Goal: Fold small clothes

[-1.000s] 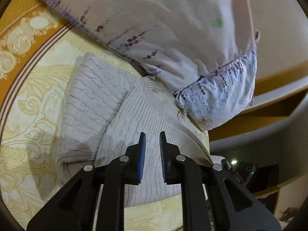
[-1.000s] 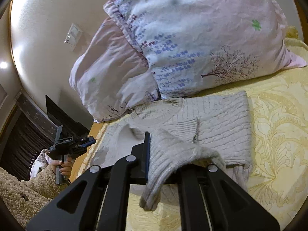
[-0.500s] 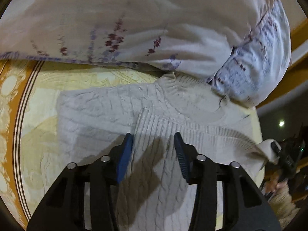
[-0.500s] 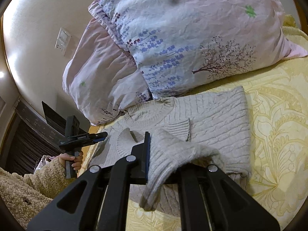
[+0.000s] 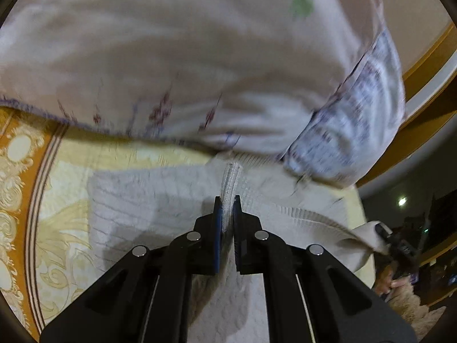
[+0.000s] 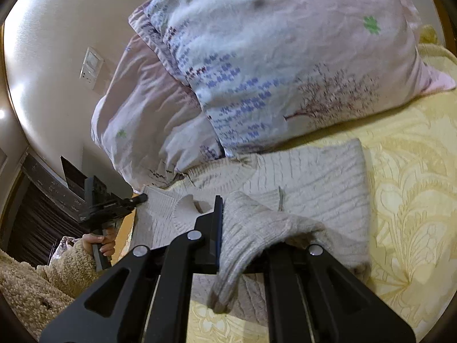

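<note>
Since half a second ago the left gripper (image 5: 227, 210) has gone from spread jaws to clenched on a ridge of the grey sweater (image 6: 320, 177), which lies on the yellow bedspread (image 6: 405, 148) below the pillows (image 6: 271, 65). Meanwhile the right gripper (image 6: 228, 228) stays clamped on a sleeve end. Both pinches look ready; next, likely, carrying the cloth across the body to fold it evenly.

1. Two stacked floral pillows (image 6: 285, 65) block the bed's head edge, resting on the sweater's (image 6: 322, 177) collar.
2. Bare yellow bedspread (image 6: 414, 200) lies open beyond the sweater's hem (toward the bed's patterned border).
</note>
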Tool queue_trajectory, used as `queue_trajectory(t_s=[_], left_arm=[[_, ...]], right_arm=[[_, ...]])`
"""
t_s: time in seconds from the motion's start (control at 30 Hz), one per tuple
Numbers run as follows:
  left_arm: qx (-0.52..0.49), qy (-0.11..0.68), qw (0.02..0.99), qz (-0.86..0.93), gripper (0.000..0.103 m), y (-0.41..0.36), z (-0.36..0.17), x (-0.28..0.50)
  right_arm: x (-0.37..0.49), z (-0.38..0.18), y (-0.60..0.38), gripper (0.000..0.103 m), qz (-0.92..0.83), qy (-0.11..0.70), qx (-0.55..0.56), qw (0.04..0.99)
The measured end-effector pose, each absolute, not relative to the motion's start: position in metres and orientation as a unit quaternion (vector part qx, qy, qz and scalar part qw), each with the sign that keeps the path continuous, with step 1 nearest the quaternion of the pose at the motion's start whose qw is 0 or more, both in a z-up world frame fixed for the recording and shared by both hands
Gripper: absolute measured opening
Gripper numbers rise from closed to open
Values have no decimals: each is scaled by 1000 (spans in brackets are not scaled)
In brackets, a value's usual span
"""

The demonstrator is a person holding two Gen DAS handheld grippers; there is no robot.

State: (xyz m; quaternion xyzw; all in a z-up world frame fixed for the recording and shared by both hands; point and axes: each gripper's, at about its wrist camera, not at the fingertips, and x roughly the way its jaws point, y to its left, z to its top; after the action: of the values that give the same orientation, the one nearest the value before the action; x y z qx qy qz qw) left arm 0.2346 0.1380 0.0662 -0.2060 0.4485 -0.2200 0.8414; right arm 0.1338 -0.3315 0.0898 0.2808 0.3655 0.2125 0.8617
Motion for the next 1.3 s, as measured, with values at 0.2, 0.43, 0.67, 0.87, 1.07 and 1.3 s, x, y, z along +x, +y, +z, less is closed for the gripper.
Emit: queue_trajectory(t_s=[0.2, 0.43, 0.67, 0.87, 1.07, 1.3], left_arm=[[-233, 403, 860, -210, 6, 158, 92, 234], [-248, 431, 850, -171, 6, 158, 62, 255], [-262, 460, 836, -146, 6, 156, 29, 268], [-270, 480, 823, -139, 6, 152, 15, 276], [-274, 474, 826, -131, 49, 162, 24, 267], [-191, 464, 853, -143, 66, 161, 50, 218]], right_arm=[[147, 97, -335, 6, 214, 350, 290, 865], [182, 72, -337, 6, 185, 381, 325, 845], [218, 33, -338, 17, 134, 442, 360, 811], [223, 40, -351, 67, 91, 418, 380, 820], [199, 69, -374, 59, 65, 386, 339, 855], [150, 58, -378, 51, 55, 427, 261, 864]])
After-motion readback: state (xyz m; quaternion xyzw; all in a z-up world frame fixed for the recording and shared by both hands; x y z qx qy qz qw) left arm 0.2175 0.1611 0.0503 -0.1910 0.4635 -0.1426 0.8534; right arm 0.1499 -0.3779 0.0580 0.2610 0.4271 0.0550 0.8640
